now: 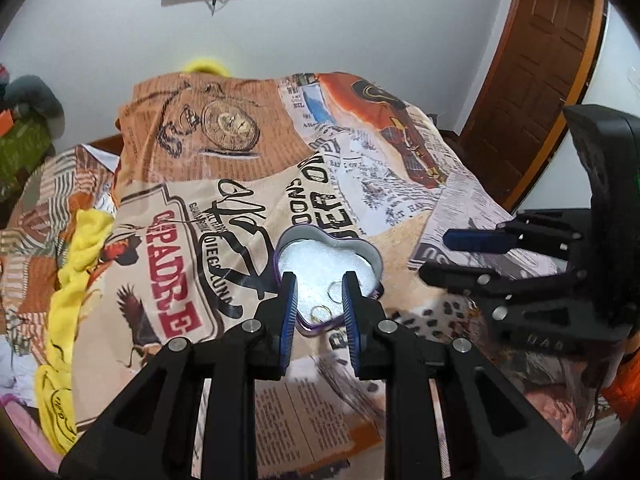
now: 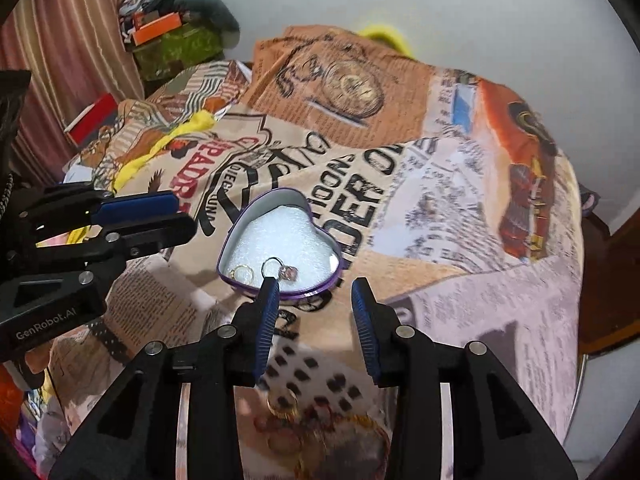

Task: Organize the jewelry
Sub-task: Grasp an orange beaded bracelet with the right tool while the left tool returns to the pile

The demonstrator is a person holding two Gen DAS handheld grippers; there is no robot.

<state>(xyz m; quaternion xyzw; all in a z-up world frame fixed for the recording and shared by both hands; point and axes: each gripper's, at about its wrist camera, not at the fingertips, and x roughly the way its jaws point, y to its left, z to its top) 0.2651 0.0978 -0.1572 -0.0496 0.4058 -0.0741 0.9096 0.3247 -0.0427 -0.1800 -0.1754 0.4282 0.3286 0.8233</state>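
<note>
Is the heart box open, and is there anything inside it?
Open, not empty. The heart box has no lid on, and small rings lie on its white lining near the pointed end.

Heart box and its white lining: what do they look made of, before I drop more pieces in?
Heart box: looks like thin metal tin, with a smooth grey inner wall, a glossy purple outside and a rolled rim. White lining: probably foam padding, matte with a fine grainy sparkle; fabric cannot be ruled out. Rings lie on it.
</note>
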